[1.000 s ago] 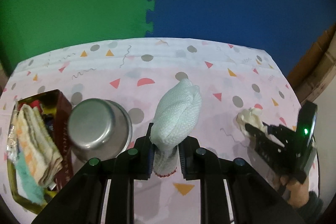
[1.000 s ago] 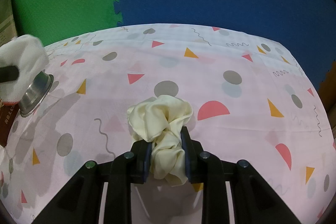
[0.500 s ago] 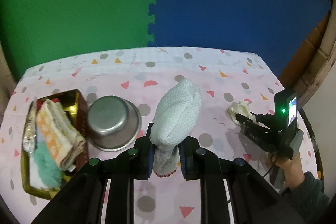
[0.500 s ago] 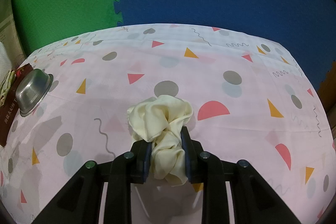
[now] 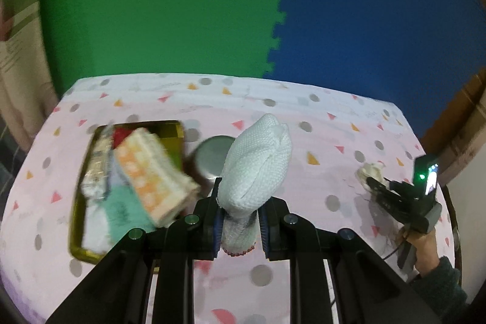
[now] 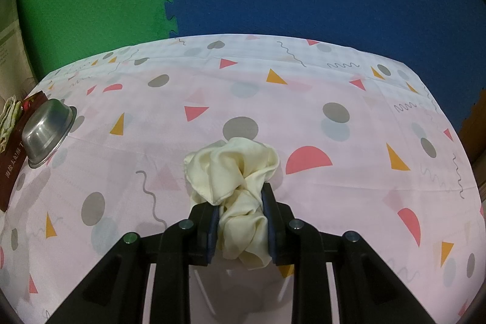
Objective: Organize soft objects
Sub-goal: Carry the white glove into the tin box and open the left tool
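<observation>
The left tongs (image 5: 240,228) are clamping the lower end of a rolled white waffle-weave cloth (image 5: 256,164), which is standing upright between the blue-padded fingers (image 5: 216,228) and bulging out above them. Just beyond the cloth, partly hidden by it, an upturned round steel bowl (image 5: 212,157) is sitting on the pink tabletop (image 5: 334,135) patterned with grey dots and coloured triangles. To the left of the bowl, a shallow gold-coloured rectangular tray (image 5: 174,129) is holding a heap of folded soft items, with an orange-and-white checked towel (image 5: 152,175) lying on top and a mint-green fluffy cloth (image 5: 124,213) nearer the camera; this part is looking blurred. The right tongs (image 6: 241,228) are gripping a crumpled cream-yellow satin cloth (image 6: 231,172), bunched between the fingers and spilling forward onto the tabletop at the near centre. From the left view, the right tongs (image 5: 369,179) are sitting low at the right side of the tabletop, held by a hand in a dark green sleeve (image 5: 437,284). Green and blue foam mats are filling the far background.
</observation>
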A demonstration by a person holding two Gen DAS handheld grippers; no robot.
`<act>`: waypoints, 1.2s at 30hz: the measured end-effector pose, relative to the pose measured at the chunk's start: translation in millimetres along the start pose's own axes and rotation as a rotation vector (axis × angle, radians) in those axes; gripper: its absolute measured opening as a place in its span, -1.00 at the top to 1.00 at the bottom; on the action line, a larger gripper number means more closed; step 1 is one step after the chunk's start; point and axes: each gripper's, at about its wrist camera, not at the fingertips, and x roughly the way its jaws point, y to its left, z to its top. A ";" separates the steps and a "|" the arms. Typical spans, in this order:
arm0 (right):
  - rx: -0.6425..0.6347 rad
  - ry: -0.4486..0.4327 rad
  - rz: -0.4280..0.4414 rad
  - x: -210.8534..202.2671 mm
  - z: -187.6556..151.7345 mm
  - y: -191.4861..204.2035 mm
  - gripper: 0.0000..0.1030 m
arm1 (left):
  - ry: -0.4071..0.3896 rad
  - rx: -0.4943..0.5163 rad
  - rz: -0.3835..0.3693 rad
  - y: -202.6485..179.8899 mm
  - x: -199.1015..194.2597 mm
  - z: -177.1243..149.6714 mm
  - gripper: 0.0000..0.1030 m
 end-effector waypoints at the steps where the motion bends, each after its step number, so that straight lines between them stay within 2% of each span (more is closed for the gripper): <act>1: -0.001 0.000 0.000 0.0 0.0 0.0 0.50 | -0.002 -0.008 0.016 7.0 -2.5 0.3 0.66; 9: -0.001 0.000 -0.001 -0.1 -0.1 -0.1 0.50 | -0.015 -0.110 0.140 69.1 -19.8 1.3 0.66; 19: -0.003 0.000 -0.003 -0.3 0.1 0.3 0.50 | 0.027 -0.199 0.266 121.4 -12.3 -18.1 0.65; 25: -0.004 0.000 -0.004 -0.2 0.1 0.2 0.50 | 0.064 -0.263 0.309 145.3 3.5 -30.8 0.65; 32: -0.005 0.000 -0.005 -0.2 0.1 -0.2 0.50 | 0.093 -0.261 0.307 152.6 24.2 -40.3 0.65; 36: -0.004 0.000 -0.005 -0.2 0.0 0.1 0.50 | 0.074 -0.261 0.295 156.2 30.7 -44.2 0.65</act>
